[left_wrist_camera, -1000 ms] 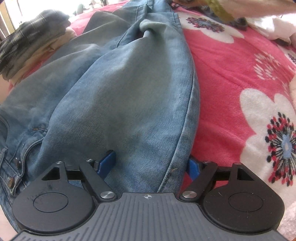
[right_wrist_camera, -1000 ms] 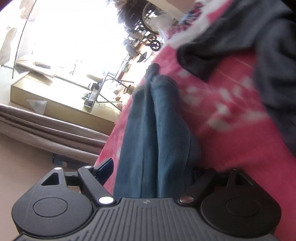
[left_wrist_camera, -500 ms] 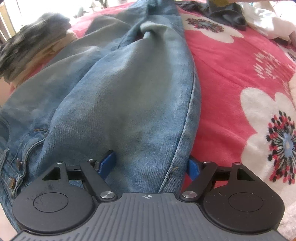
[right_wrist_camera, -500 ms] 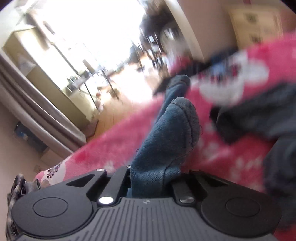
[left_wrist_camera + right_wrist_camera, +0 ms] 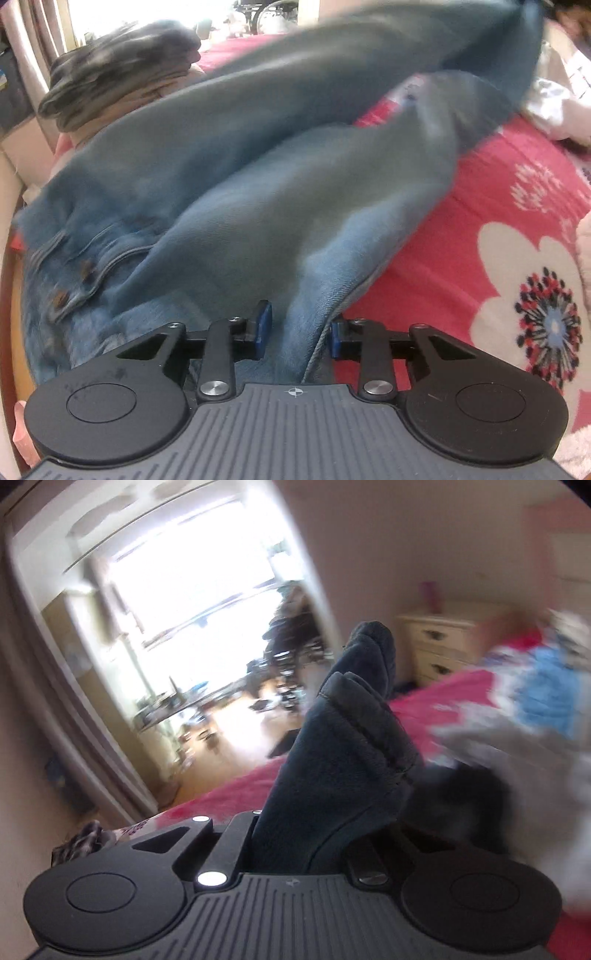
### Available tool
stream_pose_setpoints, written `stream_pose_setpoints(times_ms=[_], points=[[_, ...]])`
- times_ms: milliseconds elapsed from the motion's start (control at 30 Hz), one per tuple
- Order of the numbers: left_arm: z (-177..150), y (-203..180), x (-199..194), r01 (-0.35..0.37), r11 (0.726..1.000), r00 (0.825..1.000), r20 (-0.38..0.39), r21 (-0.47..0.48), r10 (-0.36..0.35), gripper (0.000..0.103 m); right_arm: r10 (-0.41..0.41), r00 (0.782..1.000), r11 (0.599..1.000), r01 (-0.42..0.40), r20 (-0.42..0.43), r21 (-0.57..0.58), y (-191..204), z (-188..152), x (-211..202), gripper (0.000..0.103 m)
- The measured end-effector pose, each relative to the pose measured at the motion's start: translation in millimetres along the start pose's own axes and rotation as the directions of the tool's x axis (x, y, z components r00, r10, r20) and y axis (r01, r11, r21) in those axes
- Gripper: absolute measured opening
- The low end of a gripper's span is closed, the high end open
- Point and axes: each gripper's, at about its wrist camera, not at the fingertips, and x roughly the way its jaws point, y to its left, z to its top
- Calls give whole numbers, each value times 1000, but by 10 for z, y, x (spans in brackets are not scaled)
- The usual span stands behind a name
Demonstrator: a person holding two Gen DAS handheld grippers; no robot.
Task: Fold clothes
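**Jeans gripped at both ends over the bed**

Red floral bedspread [image 5: 480, 206] fills the right half of the left wrist view. Blue jeans [image 5: 258, 206] spread across the centre and left, their buttoned waistband at lower left, while a leg section rises blurred toward the upper right corner. At the bottom centre the left gripper [image 5: 297, 328] has its blue pads drawn in on a ridge of denim along the side seam, pinching it. A dark plaid pile [image 5: 118, 70] sits at upper left, white clothes at the far right edge.

Bright window light and a pale dresser [image 5: 443, 646] back the right wrist view. The right gripper [image 5: 295, 853] is clamped on a bunched leg end of the jeans [image 5: 343, 760], which stands up through the middle of the frame above the bedspread [image 5: 229, 794]. Everything to the right is smeared by motion.

Risk, as I judge it: the thick bunch could slide from the right fingers during the swing, and the left pinch holds only a narrow seam ridge, so a tug might free it and leave the fold crooked.
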Motion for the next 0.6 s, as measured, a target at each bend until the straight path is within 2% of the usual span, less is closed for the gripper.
stream_pose_setpoints(times_ms=[100, 133, 167, 200, 267, 300, 333, 400, 533, 600], points=[[-80, 21, -40, 3, 1000, 1000, -5, -26, -3, 33, -83, 992, 995, 87, -96, 40, -456, -335, -124, 8], [-105, 37, -45, 5, 999, 1000, -6, -42, -6, 34, -109, 986, 992, 117, -129, 51, -608, -446, -166, 16], [-129, 58, -61, 7, 998, 1000, -6, -63, -7, 35, -135, 978, 987, 146, -162, 62, -760, -558, -207, 19], [-153, 80, -81, 8, 996, 1000, -6, -86, -8, 37, -160, 968, 982, 176, -195, 71, -912, -669, -249, 25], [-188, 95, -174, -1, 992, 1000, 0, -123, 1, 42, -206, 939, 967, 239, -276, 91, -1171, -860, -279, 26], [-222, 95, -252, -4, 991, 1000, 6, -137, 5, 44, -211, 926, 961, 256, -313, 109, -1246, -915, -291, 31], [-260, 96, -336, -6, 988, 1000, 12, -151, 8, 46, -204, 923, 959, 256, -327, 123, -1280, -940, -368, 43], [-377, 129, -524, -4, 979, 1000, 29, -204, 10, 54, -185, 922, 958, 247, -341, 147, -1317, -967, -561, 55], [-648, 262, -815, -15, 936, 998, 58, -352, 38, 56, -256, 903, 961, 276, -346, 8, -1029, -850, -1008, 56], [-797, 358, -903, -35, 896, 995, 67, -442, 72, 57, -309, 902, 951, 288, -302, -114, -778, -800, -1228, 56]])
